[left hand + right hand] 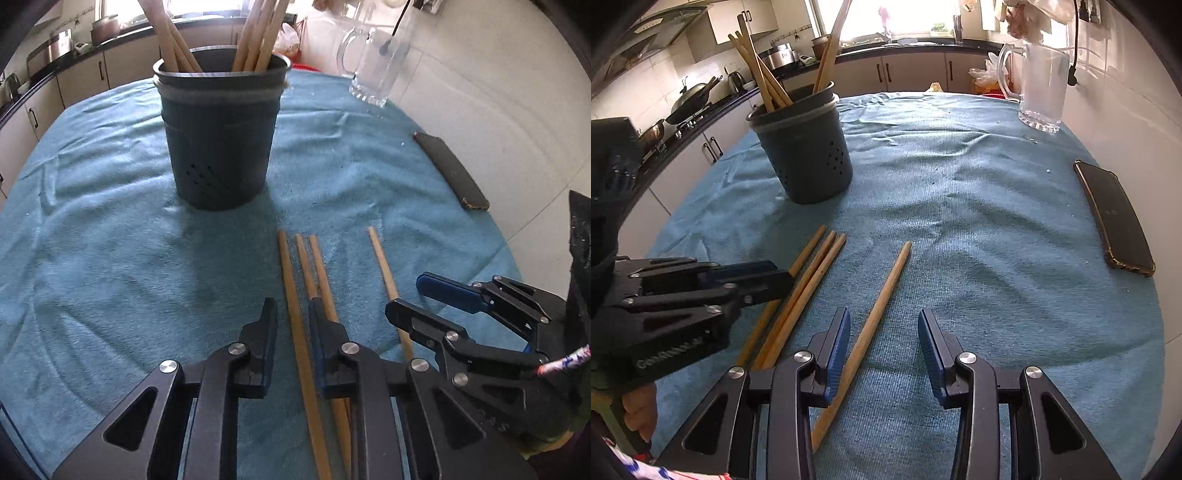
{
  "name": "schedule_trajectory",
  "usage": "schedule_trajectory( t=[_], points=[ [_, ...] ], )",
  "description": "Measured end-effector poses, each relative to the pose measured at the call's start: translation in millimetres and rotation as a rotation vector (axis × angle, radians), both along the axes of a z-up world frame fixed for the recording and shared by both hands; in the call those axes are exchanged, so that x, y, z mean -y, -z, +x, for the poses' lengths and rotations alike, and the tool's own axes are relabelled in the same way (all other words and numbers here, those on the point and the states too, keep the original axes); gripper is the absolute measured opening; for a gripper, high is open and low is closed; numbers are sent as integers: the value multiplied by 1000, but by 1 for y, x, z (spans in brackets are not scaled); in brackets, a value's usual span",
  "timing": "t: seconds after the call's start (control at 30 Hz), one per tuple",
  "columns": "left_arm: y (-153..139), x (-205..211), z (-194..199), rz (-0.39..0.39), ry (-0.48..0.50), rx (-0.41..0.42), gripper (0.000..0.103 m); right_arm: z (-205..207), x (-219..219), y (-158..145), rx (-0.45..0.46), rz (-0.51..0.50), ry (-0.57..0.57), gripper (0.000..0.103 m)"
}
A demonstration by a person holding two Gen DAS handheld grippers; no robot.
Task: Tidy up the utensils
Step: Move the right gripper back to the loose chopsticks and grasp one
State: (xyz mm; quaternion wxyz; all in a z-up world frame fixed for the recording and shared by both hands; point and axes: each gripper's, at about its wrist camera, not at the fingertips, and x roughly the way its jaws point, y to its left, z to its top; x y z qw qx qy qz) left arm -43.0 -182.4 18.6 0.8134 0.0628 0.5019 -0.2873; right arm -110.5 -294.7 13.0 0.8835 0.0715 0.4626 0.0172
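meanwhile left tool [293, 314] straddles a chopstick [300, 332], blue cloth [110, 258] beyond.

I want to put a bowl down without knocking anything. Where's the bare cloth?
Free: the wide stretch between the lone chopstick and the phone, and the cloth left of the holder. Crowded: near edge, with three chopsticks and both grippers.

Table covered by a wrinkled blue towel [960, 184]. On it: dark perforated holder [809, 147] far left, upright, with chopsticks standing inside; glass mug [1041, 88] at far right edge; black phone [1115, 218] flat near right edge; four loose chopsticks near front, three [798, 295] bunched side by side, one [879, 317] apart to their right.
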Motion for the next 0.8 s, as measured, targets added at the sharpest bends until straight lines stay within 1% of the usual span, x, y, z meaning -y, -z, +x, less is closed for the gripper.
schedule_trajectory(
  t=[0.07,0.1,0.13,0.17,0.2,0.23,0.3,0.37,0.47,0.57,0.67,0.8],
  points=[
    [2,2,4,19,-8,12,8,3,-1,3,-5,-6,2,41],
    [3,2,6,21,-16,9,7,2,-2,3,0,-12,2,41],
    [3,0,8,11,-27,-2,6,3,-2,3,0,-19,2,34],
    [4,-2,10,1,-40,-14,6,4,-4,3,-2,-36,4,22],
    [4,-5,11,0,-56,-18,6,5,-4,3,-5,-44,5,16],
    [4,-9,10,2,-70,-19,6,5,-3,3,-11,-42,3,14],
    [3,-17,9,6,-96,-30,6,4,0,2,-23,-36,-3,14],
    [3,-25,7,-3,-106,-53,6,1,4,2,-30,-55,2,14],
    [2,-25,6,-2,-81,-73,6,0,14,2,-46,-32,14,15],
    [-1,-21,6,27,-62,-53,6,1,24,1,-61,10,43,20],
    [0,-18,12,40,-59,-65,6,5,28,0,-68,-2,64,20],
    [0,-16,22,31,-64,-76,6,14,29,0,-85,-20,70,20]
  ],
)
